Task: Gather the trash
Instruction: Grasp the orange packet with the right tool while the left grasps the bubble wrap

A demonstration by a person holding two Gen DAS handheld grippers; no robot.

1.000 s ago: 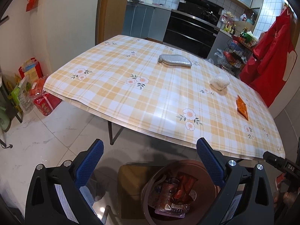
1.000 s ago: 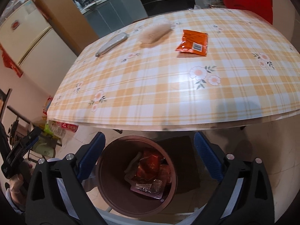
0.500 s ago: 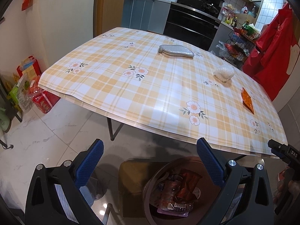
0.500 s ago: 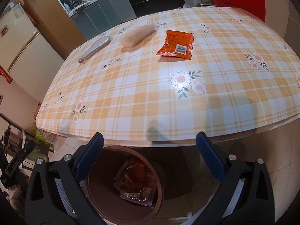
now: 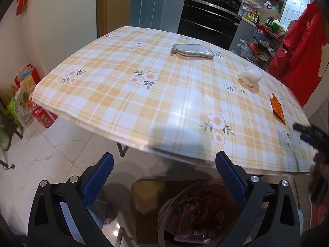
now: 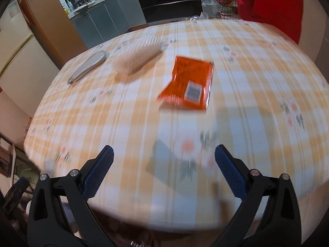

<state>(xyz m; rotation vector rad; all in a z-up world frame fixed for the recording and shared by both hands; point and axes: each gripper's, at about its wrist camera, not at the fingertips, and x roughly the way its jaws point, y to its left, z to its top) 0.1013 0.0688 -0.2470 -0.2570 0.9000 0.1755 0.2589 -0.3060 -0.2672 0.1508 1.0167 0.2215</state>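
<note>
Two views, left wrist first. My left gripper (image 5: 164, 165) hangs over the floor just off the table's near edge, jaws spread wide, nothing between them. Right below it is the round brown trash bin (image 5: 164, 212), tucked partly under the table (image 5: 123, 107) edge. It holds a pile of crumpled wrappers (image 5: 197, 216), reddish and clear plastic, one pinkish flat pack on the bottom; I can't read the labels. A brown box-like object (image 5: 144, 197) sits on the floor touching the bin's left side. On the yellow plaid cloth: the orange packet (image 5: 277, 109) lies flat near the right edge, seen almost edge-on. A white bubble-wrap wad (image 5: 249, 77) is beyond it, toward the far right corner, and a silver-grey pouch (image 5: 192, 50) lies near the far edge. The right gripper (image 5: 312, 133) shows as a dark blur over the near right corner. Bags and red packs (image 5: 26, 103) stand on the floor left of the table.

Right wrist view is heavily motion-blurred. My right gripper (image 6: 164, 158) is over the table's near part, jaws released and empty. The orange packet (image 6: 190, 85) is straight ahead in mid-table, well apart from the fingertips, flat, crinkled foil, a white barcode label facing up. The bubble-wrap wad (image 6: 137, 60) is just beyond it to the left, and the silver pouch (image 6: 88, 66) is further left, near the table's left edge. The bin isn't identifiable in this view.
</note>
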